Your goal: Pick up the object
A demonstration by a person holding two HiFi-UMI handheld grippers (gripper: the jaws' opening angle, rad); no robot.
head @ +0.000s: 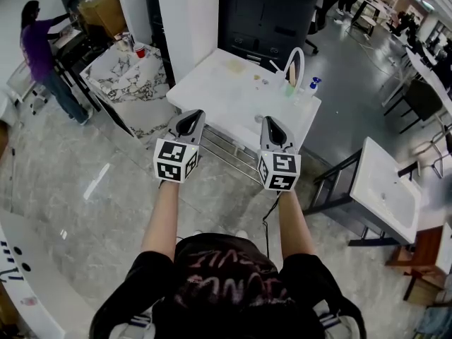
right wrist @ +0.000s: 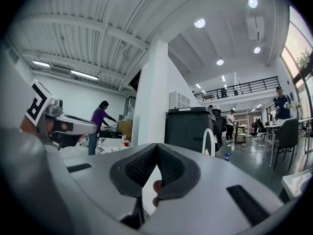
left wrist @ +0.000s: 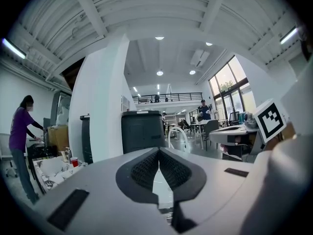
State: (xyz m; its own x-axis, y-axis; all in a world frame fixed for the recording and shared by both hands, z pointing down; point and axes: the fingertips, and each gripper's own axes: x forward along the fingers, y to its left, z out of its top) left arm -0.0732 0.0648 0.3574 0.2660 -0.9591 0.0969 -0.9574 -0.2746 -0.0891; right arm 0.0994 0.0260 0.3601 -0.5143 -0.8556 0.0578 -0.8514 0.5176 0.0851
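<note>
A white table stands ahead of me. On its far right are a white arch-shaped thing and a small blue-capped bottle; a few tiny items lie near the middle. Both grippers are held level, side by side, at the table's near edge. My left gripper is shut, its pads meeting at the tip with nothing between them. My right gripper is shut too. A small pinkish round thing shows in the gap behind its pads; I cannot tell what it is. The arch and bottle show beyond.
A black cabinet and a white pillar stand behind the table. At left is a marble-topped table with a red cup, and a person in purple. A white desk stands at right. A wire rack sits under the table.
</note>
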